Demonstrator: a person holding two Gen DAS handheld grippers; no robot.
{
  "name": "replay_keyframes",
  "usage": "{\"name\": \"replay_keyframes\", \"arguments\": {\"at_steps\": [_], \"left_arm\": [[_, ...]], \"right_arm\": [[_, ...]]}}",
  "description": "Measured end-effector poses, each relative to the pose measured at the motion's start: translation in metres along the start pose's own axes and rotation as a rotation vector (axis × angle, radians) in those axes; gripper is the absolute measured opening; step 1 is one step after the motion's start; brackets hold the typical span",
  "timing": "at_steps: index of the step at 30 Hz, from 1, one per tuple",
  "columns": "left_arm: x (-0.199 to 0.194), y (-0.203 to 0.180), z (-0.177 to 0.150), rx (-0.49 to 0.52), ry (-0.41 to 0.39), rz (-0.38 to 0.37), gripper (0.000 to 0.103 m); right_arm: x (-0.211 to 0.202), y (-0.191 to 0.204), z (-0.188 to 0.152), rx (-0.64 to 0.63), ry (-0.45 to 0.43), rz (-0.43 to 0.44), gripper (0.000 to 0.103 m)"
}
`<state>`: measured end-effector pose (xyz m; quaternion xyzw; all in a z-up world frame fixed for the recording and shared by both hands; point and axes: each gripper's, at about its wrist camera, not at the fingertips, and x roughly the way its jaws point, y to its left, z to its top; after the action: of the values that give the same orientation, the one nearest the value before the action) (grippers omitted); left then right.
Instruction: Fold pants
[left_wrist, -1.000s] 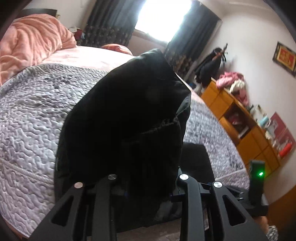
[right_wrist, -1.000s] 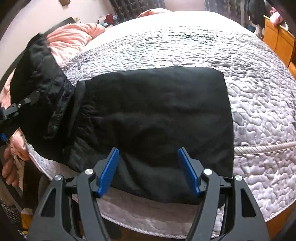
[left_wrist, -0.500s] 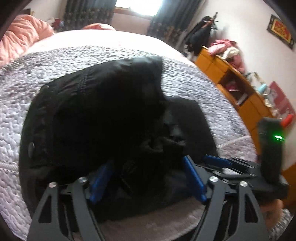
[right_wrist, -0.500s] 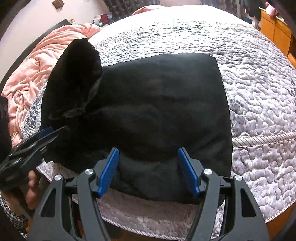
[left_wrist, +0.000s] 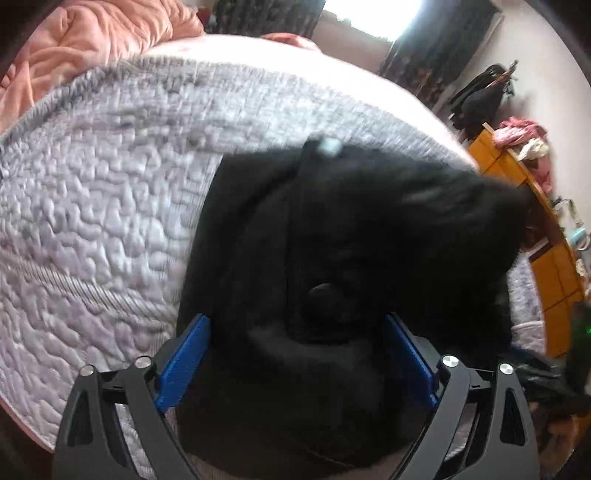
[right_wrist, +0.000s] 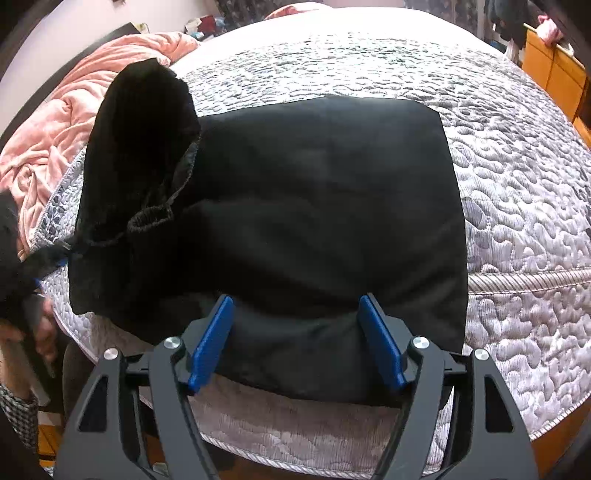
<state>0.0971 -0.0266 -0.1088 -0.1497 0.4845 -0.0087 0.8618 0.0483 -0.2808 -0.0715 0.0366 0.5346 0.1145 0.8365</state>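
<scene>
- Just then the left gripper let go: a second before, its fingers had been pinched on a raised fold of the black pants, and now they stood wide apart and were opening further, cloth lying between the blue pads but not pressed by them
- The lifted end of the pants, which had hung clear of the bed a second earlier, had come down onto the rest of the garment; in the right wrist view it sat as a rumpled hump at the pants' left end, with a hem loop showing, not flattened
- The pants lay across the quilted bed near its front edge, their near side drooping a little over that edge
- The right gripper had hardly shifted; its fingers were apart and widening slightly, straddling the near edge of the pants without clamping it
- By my reading, one fold had just been laid over and released, so the fold counted as placed but untidy; the hump would likely need smoothing before any further fold
- The pink blanket stayed bunched at the far left corner of the bed, clear of the work
</scene>
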Motion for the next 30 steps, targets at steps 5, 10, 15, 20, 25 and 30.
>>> {"name": "replay_keyframes", "arguments": {"at_steps": [5, 10, 15, 20, 25, 30], "left_arm": [[0.002, -0.009, -0.002, 0.051, -0.013, 0.02, 0.1], [-0.007, -0.007, 0.001, 0.04, 0.01, 0.005, 0.099], [-0.012, -0.006, -0.001, 0.053, 0.019, 0.008, 0.099], [-0.02, 0.006, 0.0, 0.035, 0.019, 0.011, 0.099], [-0.024, 0.015, 0.001, 0.009, 0.019, 0.013, 0.099], [-0.038, 0.017, 0.005, -0.03, -0.015, -0.002, 0.099]], "right_arm": [[-0.022, 0.015, 0.015, 0.025, 0.01, 0.042, 0.078], [-0.043, 0.05, 0.035, -0.026, -0.021, 0.109, 0.09], [-0.009, 0.073, 0.052, -0.035, 0.057, 0.092, 0.091], [0.034, 0.076, 0.049, -0.02, 0.133, 0.095, 0.087], [0.036, 0.085, 0.042, -0.043, 0.109, 0.146, 0.036], [0.004, 0.081, 0.043, -0.04, 0.042, 0.222, 0.024]]}}
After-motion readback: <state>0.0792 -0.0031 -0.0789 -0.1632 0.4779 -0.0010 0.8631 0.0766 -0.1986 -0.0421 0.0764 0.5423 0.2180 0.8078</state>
